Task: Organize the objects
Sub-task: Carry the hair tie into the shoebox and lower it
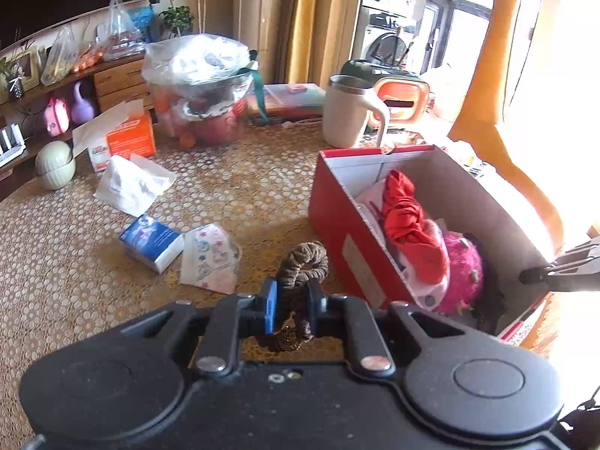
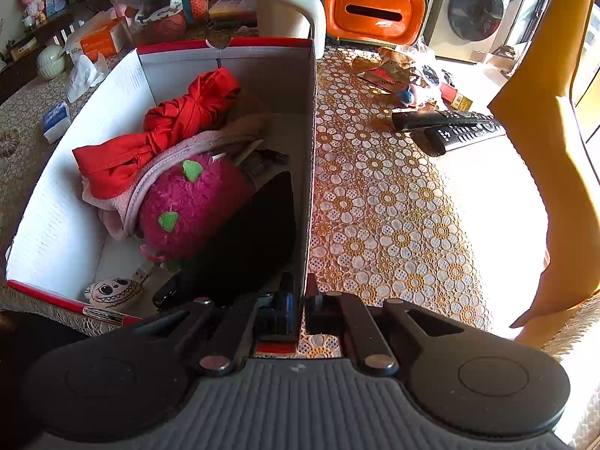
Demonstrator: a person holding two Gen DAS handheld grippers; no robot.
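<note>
My left gripper point(image 1: 291, 309) is shut on a brown scrunchie point(image 1: 302, 262) and holds it just above the lace tablecloth, left of the red cardboard box point(image 1: 337, 232). My right gripper point(image 2: 300, 309) is shut on the box's right wall point(image 2: 309, 172), one finger inside and one outside. The box holds a red folded umbrella point(image 2: 180, 123), a pink plush dragon fruit point(image 2: 191, 210), a pale pink cloth point(image 2: 112, 202), a small white toy with a face point(image 2: 114, 292) and a dark item point(image 2: 247, 240). The right gripper also shows at the box's far edge in the left wrist view point(image 1: 555, 270).
On the table left of the box lie a patterned face mask point(image 1: 210, 258), a blue tissue pack point(image 1: 150, 242), loose tissues point(image 1: 131, 183) and an orange tissue box point(image 1: 127, 138). Behind stand a cream mug point(image 1: 348, 112) and an orange case point(image 2: 375, 11). Two remotes point(image 2: 450, 127) lie right of the box.
</note>
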